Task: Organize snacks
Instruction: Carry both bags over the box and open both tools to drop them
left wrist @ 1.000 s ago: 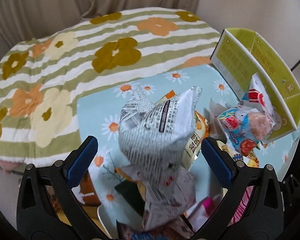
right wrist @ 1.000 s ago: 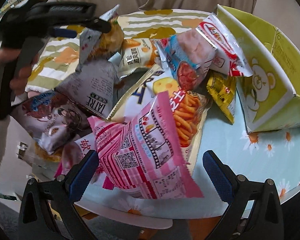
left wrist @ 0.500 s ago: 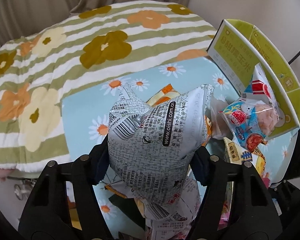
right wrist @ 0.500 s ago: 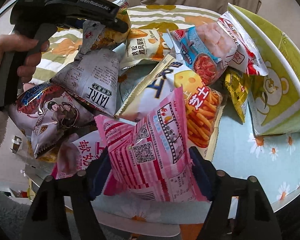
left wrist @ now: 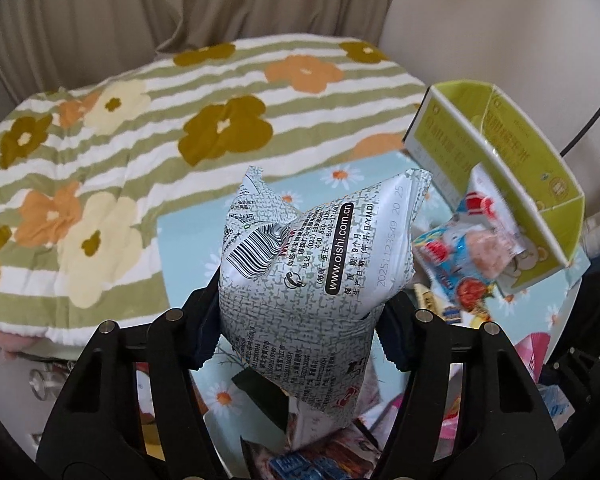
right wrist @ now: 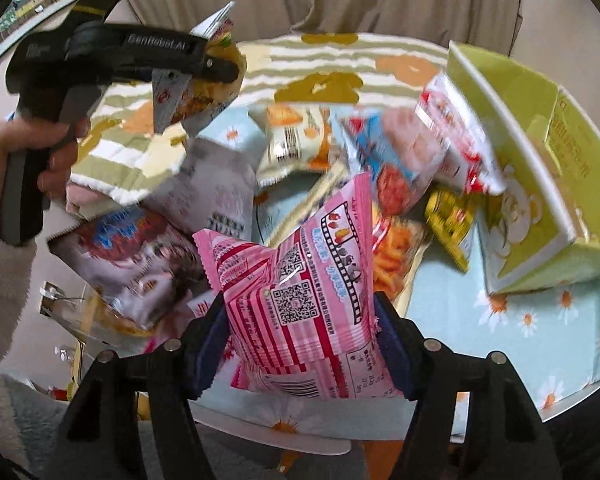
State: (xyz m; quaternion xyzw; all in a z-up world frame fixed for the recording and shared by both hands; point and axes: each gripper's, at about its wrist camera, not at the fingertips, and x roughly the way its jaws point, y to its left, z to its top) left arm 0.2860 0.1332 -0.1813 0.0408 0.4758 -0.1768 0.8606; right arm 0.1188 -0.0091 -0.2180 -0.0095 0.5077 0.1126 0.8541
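A beige curtain (left wrist: 180,20) hangs behind a bed spread with a green-striped flowered blanket (left wrist: 140,140). In front of it stands a small counter (right wrist: 520,320) under a pale blue daisy cloth, heaped with snack packets.

On the left, the left tool (left wrist: 296,316) pinches a puffy grey-and-white snack bag (left wrist: 312,264) across its middle. The bag is clear of the pile, its sealed top pointing away toward the bed.

In the middle lies the loose heap: a dark packet printed with a figure (right wrist: 140,264), a cream packet (right wrist: 296,140), a blue-and-pink packet (right wrist: 396,152) and others overlapping.

Next, the right tool (right wrist: 300,336) has just been closing, and its pads now press a pink snack bag (right wrist: 308,288) by its lower half, raised above the heap.

On the far right sits an open yellow-green cardboard box (right wrist: 540,168), tipped at the counter's edge, with a few packets leaning against its near wall.

That box looks like the likely destination. To do this well, I would carry each bag over the near wall before letting go, one at a time, so the tools do not cross. The air-filled bags could slip or burst, so a firm but gentle squeeze suits them. The box looks light, and a knock could shift it.
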